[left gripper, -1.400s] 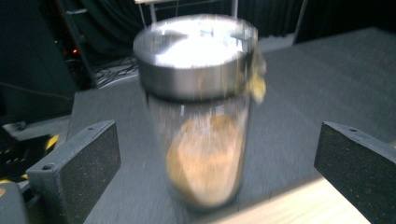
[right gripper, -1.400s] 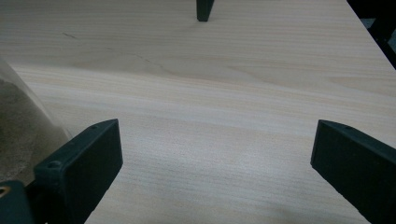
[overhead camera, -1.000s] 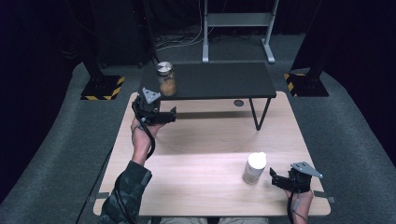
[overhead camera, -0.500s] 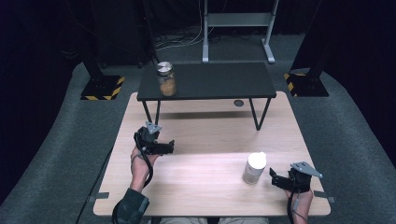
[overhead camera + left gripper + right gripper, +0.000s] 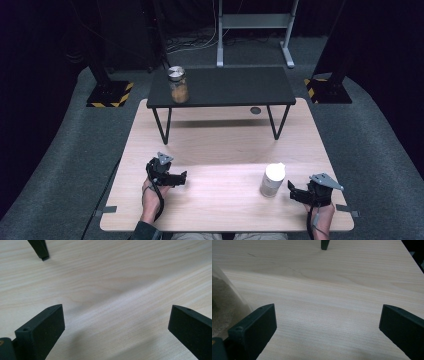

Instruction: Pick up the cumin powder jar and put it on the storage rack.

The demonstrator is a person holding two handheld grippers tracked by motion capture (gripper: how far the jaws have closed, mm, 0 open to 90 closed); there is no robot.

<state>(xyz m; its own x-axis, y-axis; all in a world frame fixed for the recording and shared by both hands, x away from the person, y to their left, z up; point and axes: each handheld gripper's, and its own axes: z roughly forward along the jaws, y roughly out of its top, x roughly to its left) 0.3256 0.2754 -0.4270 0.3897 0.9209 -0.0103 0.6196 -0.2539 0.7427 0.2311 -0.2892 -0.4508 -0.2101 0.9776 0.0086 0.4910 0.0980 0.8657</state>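
Note:
My left gripper [image 5: 181, 177] rests low over the wooden table [image 5: 220, 145] at its front left, a hand around it. In the left gripper view the left gripper [image 5: 116, 312] stands open, with bare wood between its jaws. At the front right, my right gripper [image 5: 292, 189] points at a white lidded jar [image 5: 273, 180] and sits just to its right, apart from it. In the right gripper view the right gripper [image 5: 327, 312] is also open and empty, and the jar's pale side [image 5: 223, 297] shows at the left edge.
A low black table [image 5: 225, 87] stands on the far half of the wooden table. A glass jar [image 5: 178, 85] with a silver lid and amber contents sits on its left end. One black leg [image 5: 40, 248] shows ahead of the left gripper, and another leg [image 5: 325, 243] ahead of the right gripper.
My left gripper has drawn back from beside the black table toward the front edge, empty. The right gripper and white jar have not moved.

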